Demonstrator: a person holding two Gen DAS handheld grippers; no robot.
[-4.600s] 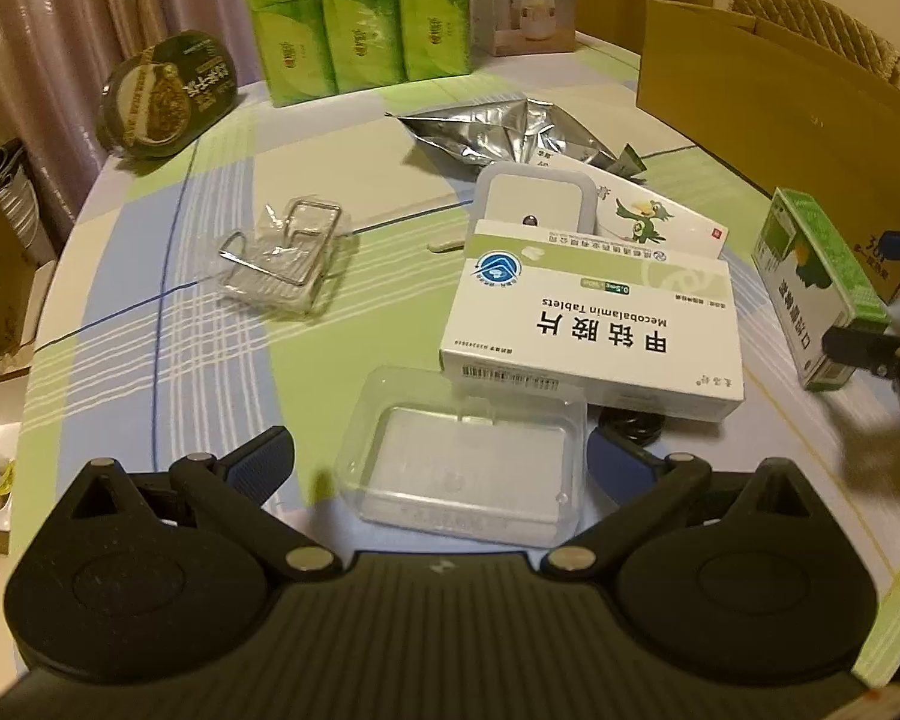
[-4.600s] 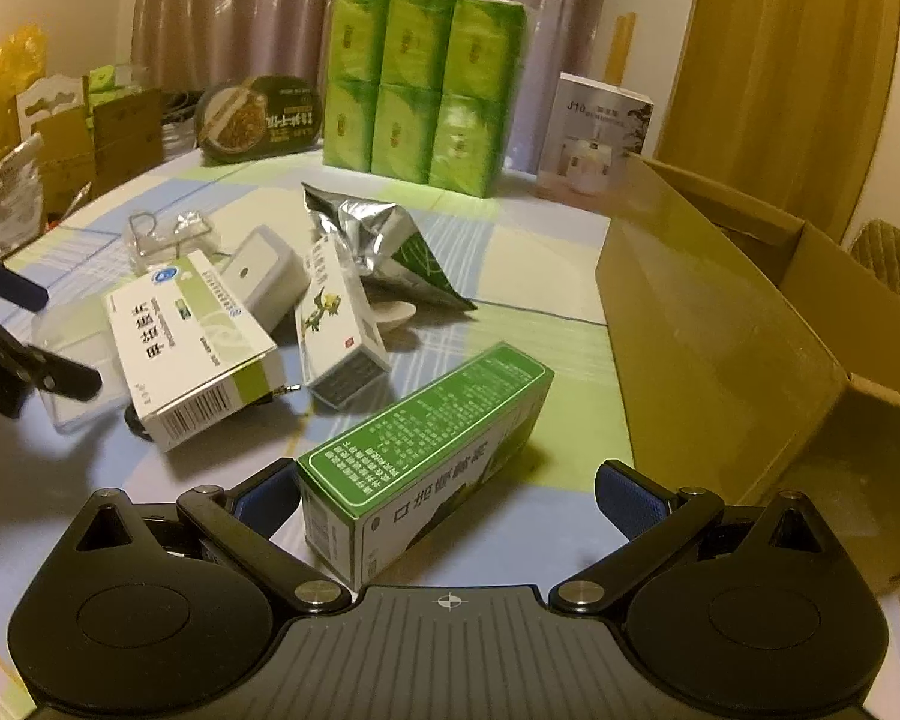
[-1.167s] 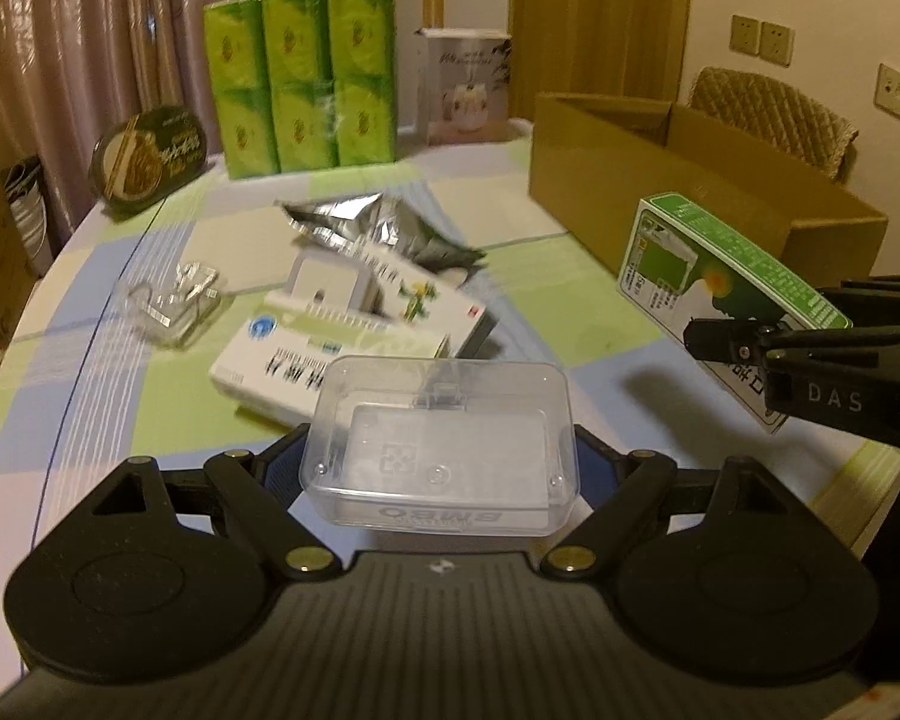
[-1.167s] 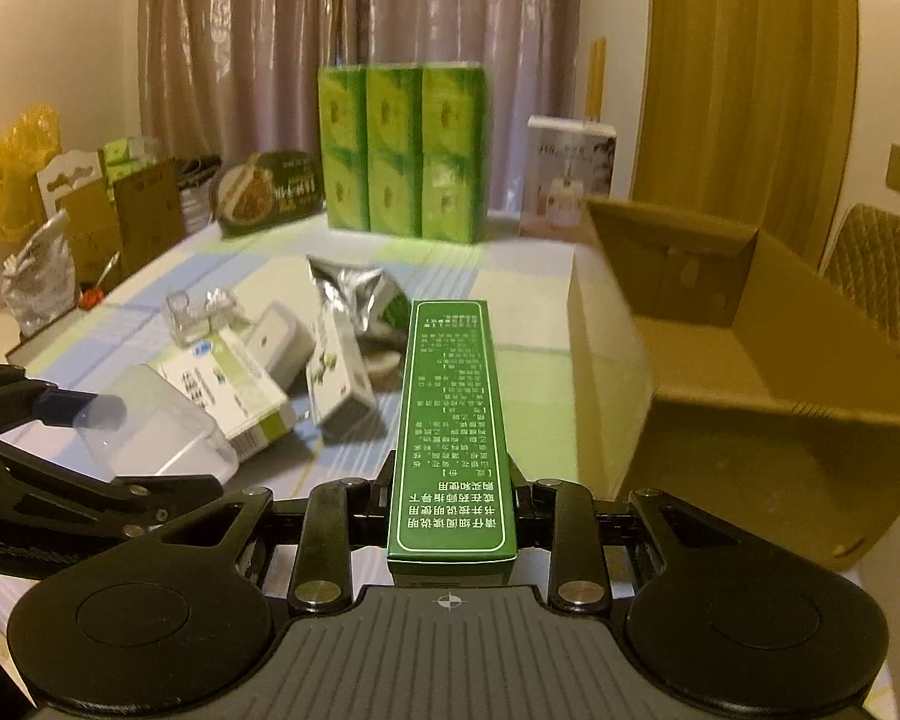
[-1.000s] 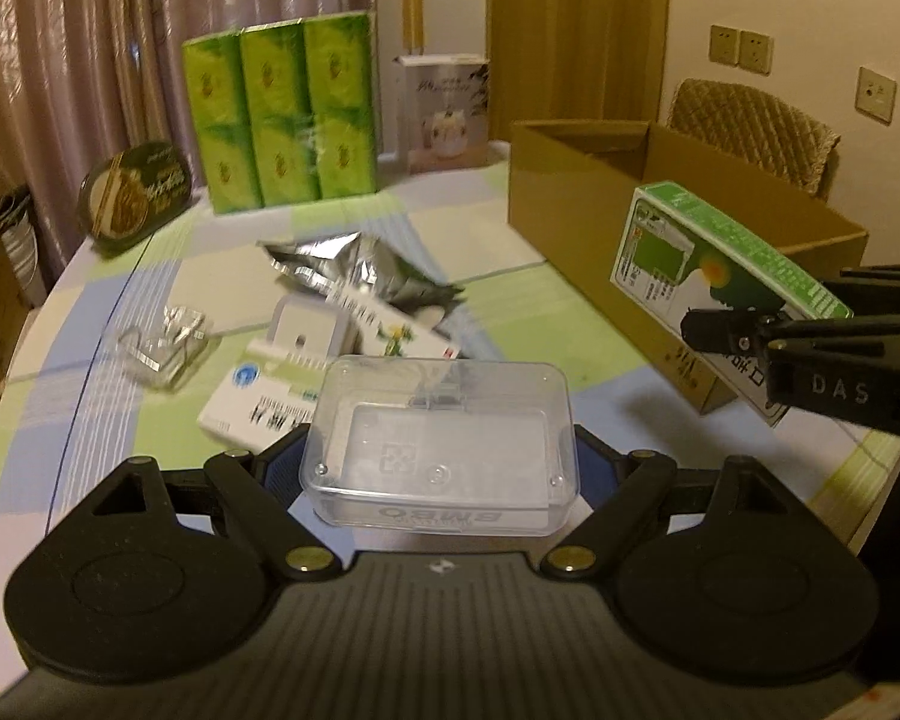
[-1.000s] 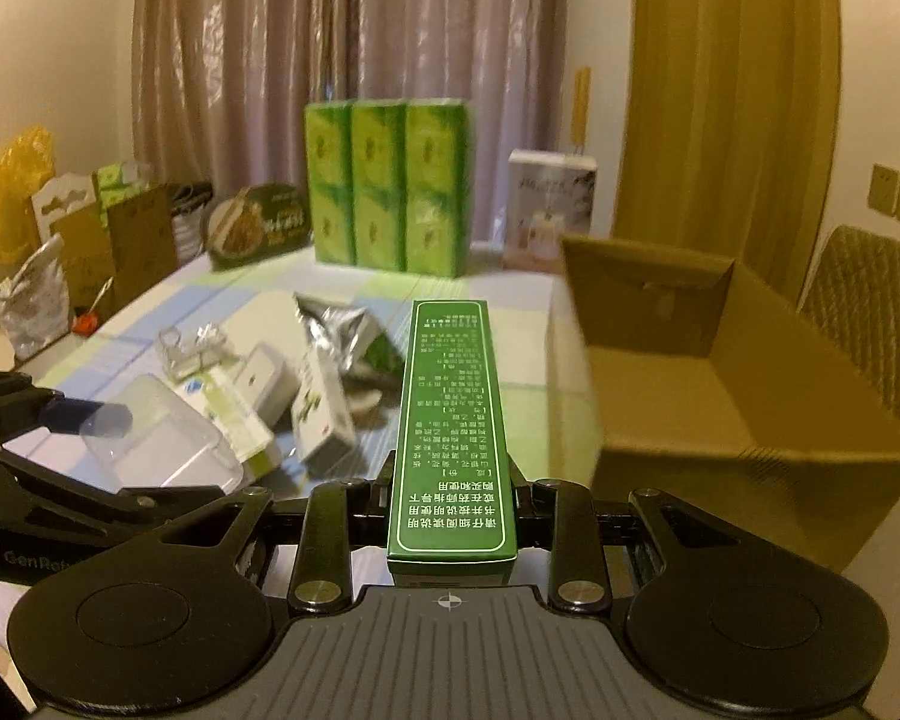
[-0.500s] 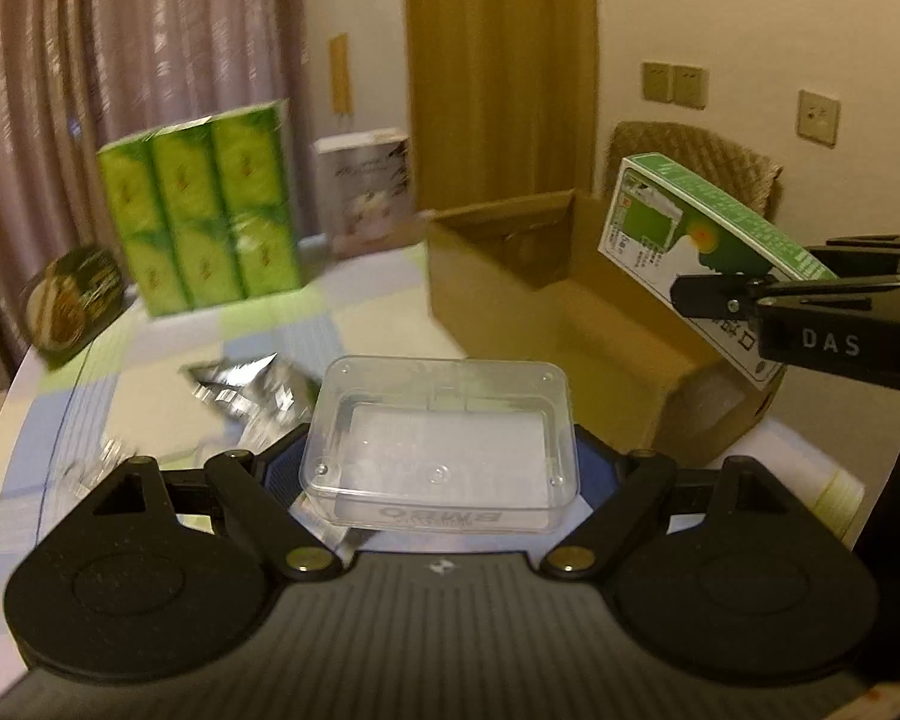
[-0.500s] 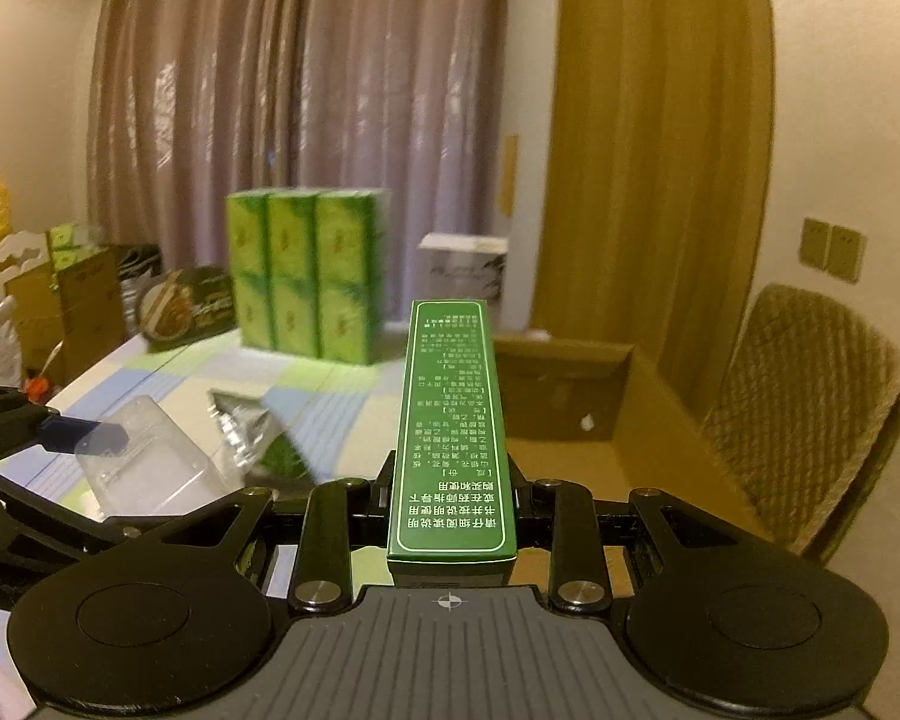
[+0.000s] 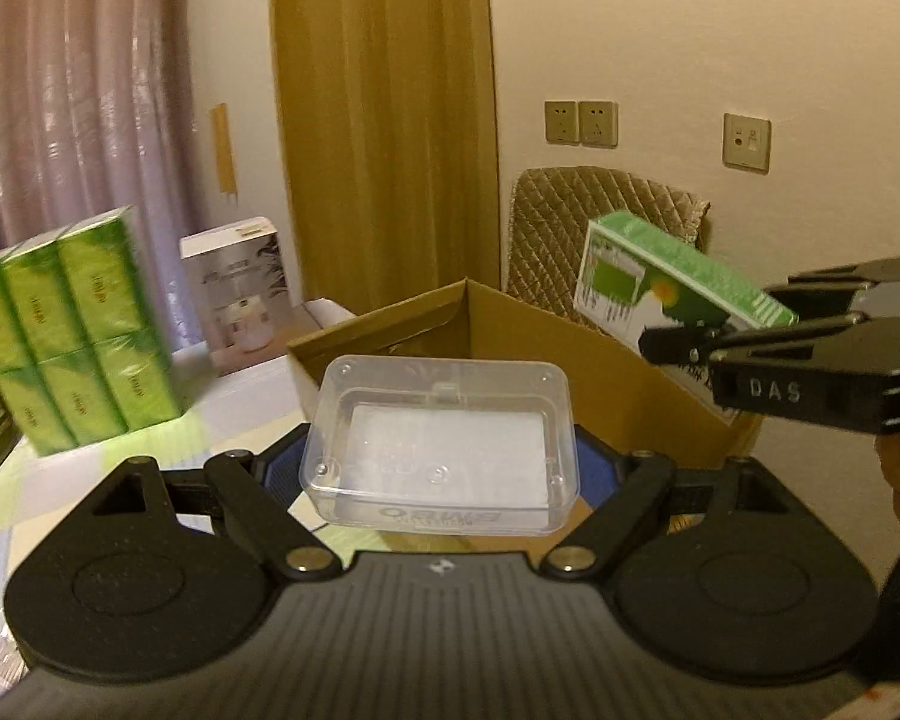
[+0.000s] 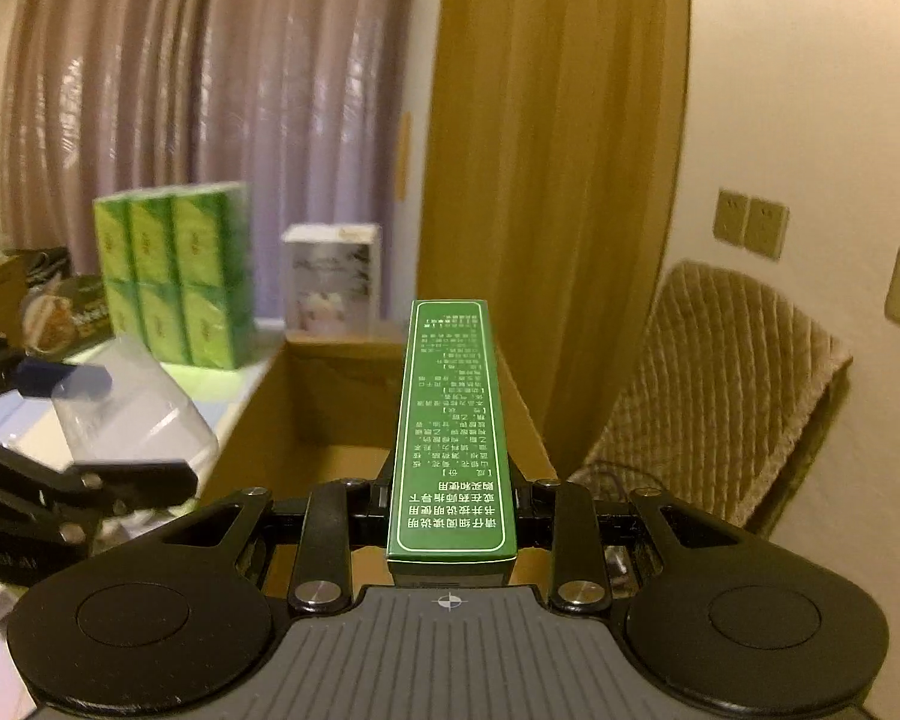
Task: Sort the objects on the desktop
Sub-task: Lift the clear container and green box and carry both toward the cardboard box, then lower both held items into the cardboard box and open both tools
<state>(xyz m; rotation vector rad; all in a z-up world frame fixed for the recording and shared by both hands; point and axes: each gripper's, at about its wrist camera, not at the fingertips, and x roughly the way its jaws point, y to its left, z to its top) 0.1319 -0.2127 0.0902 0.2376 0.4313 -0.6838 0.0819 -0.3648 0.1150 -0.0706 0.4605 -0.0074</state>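
Checked tablecloth (image 9: pixel 234 414); cardboard box (image 9: pixel 600 372); curtains (image 10: pixel 210 120); padded chair (image 10: pixel 714 378).

Quilted chair (image 10: pixel 720 396) (beside curtain (image 10: pixel 546 150))

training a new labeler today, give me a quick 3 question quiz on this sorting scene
1. True or false: the left hand-held gripper is shut on a clear plastic box.
2. What does the right hand-held gripper hold? A) tissue pack B) green carton C) foil bag
3. Fill in: behind both held items sits an open ____ box.

Key:
1. True.
2. B, the green carton.
3. cardboard.
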